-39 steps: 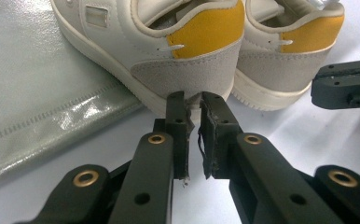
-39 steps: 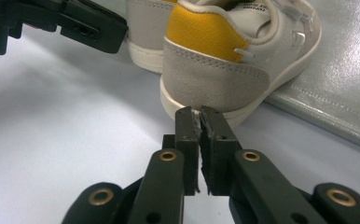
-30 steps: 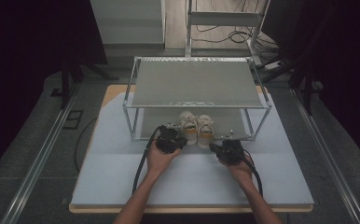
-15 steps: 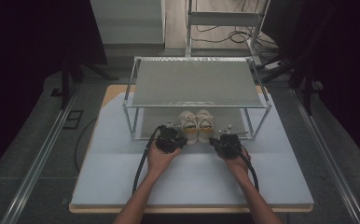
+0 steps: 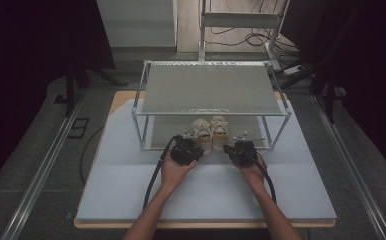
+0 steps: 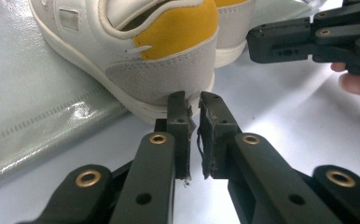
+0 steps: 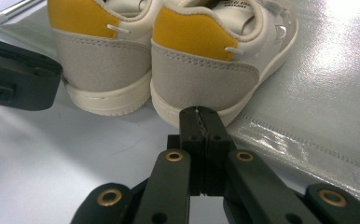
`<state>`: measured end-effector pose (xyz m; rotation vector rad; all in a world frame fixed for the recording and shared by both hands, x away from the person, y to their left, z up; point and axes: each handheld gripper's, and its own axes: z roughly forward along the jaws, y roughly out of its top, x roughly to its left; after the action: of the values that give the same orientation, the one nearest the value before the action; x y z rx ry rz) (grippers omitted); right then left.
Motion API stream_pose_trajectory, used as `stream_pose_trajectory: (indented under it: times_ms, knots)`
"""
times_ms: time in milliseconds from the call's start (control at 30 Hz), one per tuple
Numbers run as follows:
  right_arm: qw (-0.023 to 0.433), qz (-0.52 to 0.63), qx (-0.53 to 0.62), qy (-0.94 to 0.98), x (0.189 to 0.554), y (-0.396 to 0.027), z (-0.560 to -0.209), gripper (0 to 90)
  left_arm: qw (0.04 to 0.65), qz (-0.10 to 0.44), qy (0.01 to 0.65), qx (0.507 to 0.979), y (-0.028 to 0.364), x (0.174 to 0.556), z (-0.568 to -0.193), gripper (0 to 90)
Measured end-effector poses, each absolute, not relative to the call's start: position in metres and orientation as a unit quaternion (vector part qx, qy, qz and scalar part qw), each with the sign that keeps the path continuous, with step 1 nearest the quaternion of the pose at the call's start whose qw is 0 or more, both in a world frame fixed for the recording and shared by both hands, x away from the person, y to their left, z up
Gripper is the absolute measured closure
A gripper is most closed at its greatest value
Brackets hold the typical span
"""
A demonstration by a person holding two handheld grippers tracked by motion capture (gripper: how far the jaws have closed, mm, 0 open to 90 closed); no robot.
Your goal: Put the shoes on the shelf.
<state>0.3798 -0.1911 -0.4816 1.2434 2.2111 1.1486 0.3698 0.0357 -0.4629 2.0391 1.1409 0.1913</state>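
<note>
A pair of small white sneakers with yellow heel tabs stands under the metal rack's shelf at its front edge: the left shoe [image 5: 201, 131] [image 6: 136, 51] [image 7: 99, 60] and the right shoe [image 5: 219, 128] [image 6: 234, 28] [image 7: 201, 70]. My left gripper [image 5: 190, 148] [image 6: 194, 100] sits right behind the left shoe's heel, jaws drawn together to a thin slit with nothing between them. Just behind the right shoe's heel, my right gripper [image 5: 236, 148] [image 7: 200, 112] is shut and empty. Each gripper's black tip also shows in the other's view: the right gripper [image 6: 255, 44] and the left gripper [image 7: 47, 81].
The rack [image 5: 211, 90] has a grey mesh top shelf on thin metal legs; the shoes rest on its silvery lower sheet [image 6: 29, 102] [image 7: 318, 93]. It stands on a white table board [image 5: 206, 192]. Cables lie on the floor behind.
My right gripper has edged forward toward the right shoe's heel. The left gripper and the shoes have barely moved.
</note>
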Motion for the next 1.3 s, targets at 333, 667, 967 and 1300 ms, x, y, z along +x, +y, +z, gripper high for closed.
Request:
stream_pose_trajectory:
  times_ms: [333, 667, 967, 1300]
  knots:
    - [0.176, 0.407, 0.441, 0.78, 0.38, -0.192, -0.483, 88.7, 0.392, 0.068, 0.462, 0.793, 0.039, 0.38, -0.465, 85.0]
    - [0.176, 0.407, 0.441, 0.78, 0.38, -0.193, -0.483, 88.7, 0.382, 0.09, 0.456, 0.798, 0.039, 0.398, -0.468, 84.1]
    - [0.175, 0.408, 0.441, 0.78, 0.381, -0.193, -0.482, 88.7, 0.379, 0.09, 0.459, 0.798, 0.037, 0.408, -0.471, 82.6]
    - [0.189, 0.403, 0.446, 0.776, 0.388, -0.19, -0.484, 88.6, 0.381, 0.086, 0.462, 0.797, 0.036, 0.409, -0.472, 82.3]
